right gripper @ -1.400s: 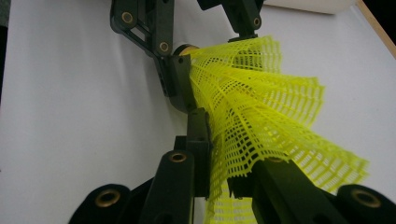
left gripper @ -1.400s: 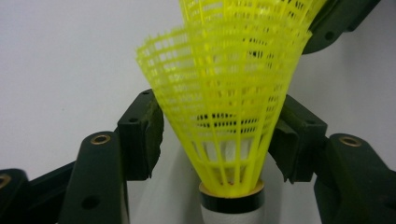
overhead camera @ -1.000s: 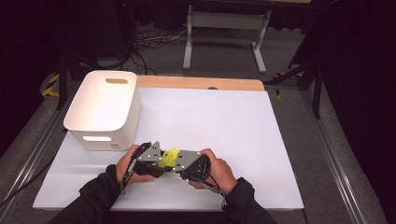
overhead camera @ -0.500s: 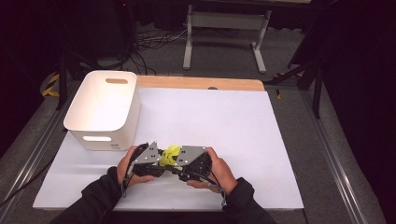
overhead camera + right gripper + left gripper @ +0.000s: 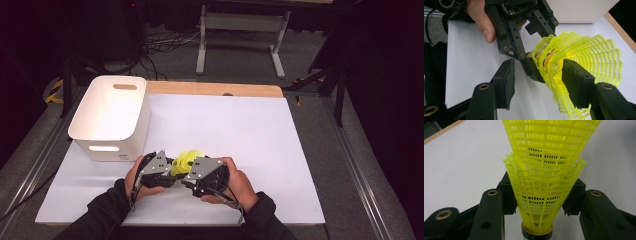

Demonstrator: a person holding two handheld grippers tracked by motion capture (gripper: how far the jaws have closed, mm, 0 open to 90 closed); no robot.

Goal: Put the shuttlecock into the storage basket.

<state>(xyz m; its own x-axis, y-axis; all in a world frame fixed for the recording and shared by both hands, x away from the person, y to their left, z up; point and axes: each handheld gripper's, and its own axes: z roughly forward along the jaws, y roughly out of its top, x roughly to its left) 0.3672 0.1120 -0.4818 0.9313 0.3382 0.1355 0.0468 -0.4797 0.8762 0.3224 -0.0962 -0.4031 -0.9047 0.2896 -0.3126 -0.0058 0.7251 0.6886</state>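
Near the bench's [image 5: 260,130] 6 o'clock edge, the nested yellow shuttlecocks [image 5: 186,160] sat clamped at their skirts between the left gripper's [image 5: 167,167] jaws, while the right gripper's [image 5: 537,77] jaws, just opening, stood released either side without pressing them.

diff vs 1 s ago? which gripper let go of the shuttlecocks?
The right gripper has just been opening: its jaws now stand off the nested yellow shuttlecocks, which sit between them. The left gripper closed a little and clamps the outer skirt. Both hands, the white bin and the table stayed put.
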